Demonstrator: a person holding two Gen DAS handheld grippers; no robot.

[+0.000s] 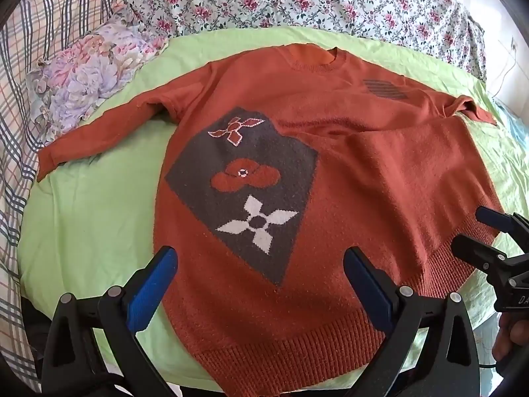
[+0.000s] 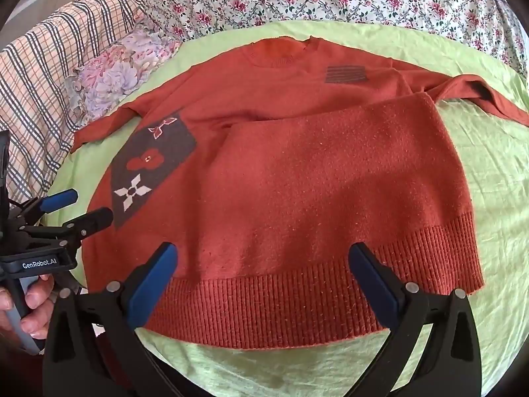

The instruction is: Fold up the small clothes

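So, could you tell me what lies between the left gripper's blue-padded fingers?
In the left wrist view, only the orange knitted sweater lies between the open left gripper fingers; nothing is gripped.

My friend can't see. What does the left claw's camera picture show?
An orange sweater lies spread on a green sheet, its grey flower patch facing up. The left claw hangs open above the hem, holding nothing; the right claw is at the right edge.
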